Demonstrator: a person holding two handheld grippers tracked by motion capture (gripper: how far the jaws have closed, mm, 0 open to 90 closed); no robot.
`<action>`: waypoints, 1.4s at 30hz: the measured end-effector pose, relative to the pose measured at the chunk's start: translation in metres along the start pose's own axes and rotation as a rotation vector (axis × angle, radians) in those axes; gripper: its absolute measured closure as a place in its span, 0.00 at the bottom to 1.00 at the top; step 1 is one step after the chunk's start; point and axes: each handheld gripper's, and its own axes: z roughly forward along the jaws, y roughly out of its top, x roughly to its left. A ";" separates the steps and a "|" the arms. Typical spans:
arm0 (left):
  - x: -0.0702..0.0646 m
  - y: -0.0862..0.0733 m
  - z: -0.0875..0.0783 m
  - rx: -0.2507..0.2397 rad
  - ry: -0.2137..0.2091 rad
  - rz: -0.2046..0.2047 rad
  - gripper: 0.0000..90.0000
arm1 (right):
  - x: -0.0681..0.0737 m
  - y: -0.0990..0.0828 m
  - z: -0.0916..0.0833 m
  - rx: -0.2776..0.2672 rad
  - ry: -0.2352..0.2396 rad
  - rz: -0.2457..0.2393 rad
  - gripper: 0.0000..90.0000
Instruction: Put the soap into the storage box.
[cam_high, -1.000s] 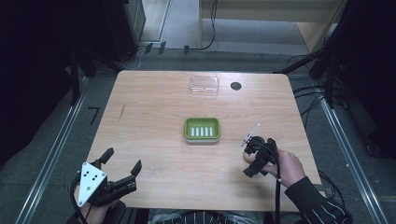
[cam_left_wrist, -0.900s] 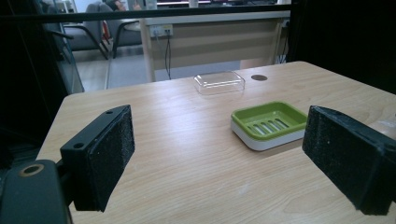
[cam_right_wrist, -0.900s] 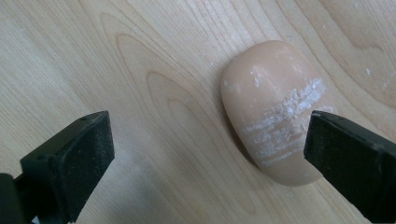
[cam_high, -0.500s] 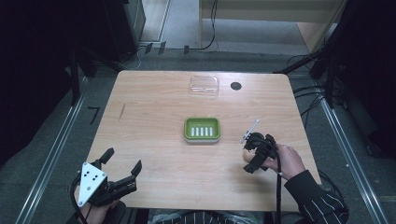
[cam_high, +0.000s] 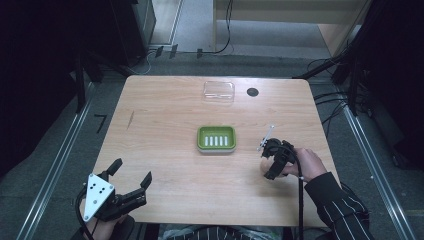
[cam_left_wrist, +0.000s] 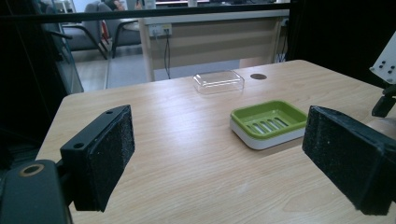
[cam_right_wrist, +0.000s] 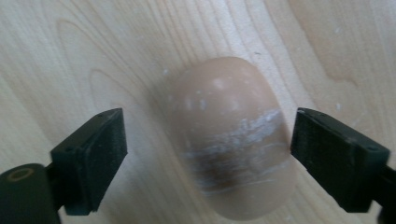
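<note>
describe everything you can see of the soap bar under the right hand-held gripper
The soap bar is a rounded, tan oval block with a smooth, waxy-looking surface, crossed by whitish scuffs and a darker brown smear. It lies flat on the wooden table, right of the green soap dish. The right hand-held gripper points down over it, jaws just been closing with the bar between them; the right pad looks at its edge, the left stands apart.

I work at a wooden table (cam_high: 165, 110) in a lab or office: aluminium rails (cam_high: 55, 160) flank its edges, cables (cam_high: 330, 107) cross grey carpet, desks (cam_left_wrist: 210, 35) and chairs (cam_left_wrist: 88, 28) stand beyond.
</note>
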 end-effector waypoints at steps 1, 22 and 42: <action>0.000 0.000 0.000 0.001 0.000 0.001 0.11 | -0.001 0.001 0.000 0.003 -0.005 0.010 0.15; 0.000 0.000 0.000 0.001 0.002 0.001 0.11 | -0.009 0.003 0.011 0.085 -0.015 -0.041 0.28; 0.000 0.000 -0.001 0.002 0.003 0.003 0.11 | -0.008 0.005 0.017 0.108 -0.014 -0.039 0.35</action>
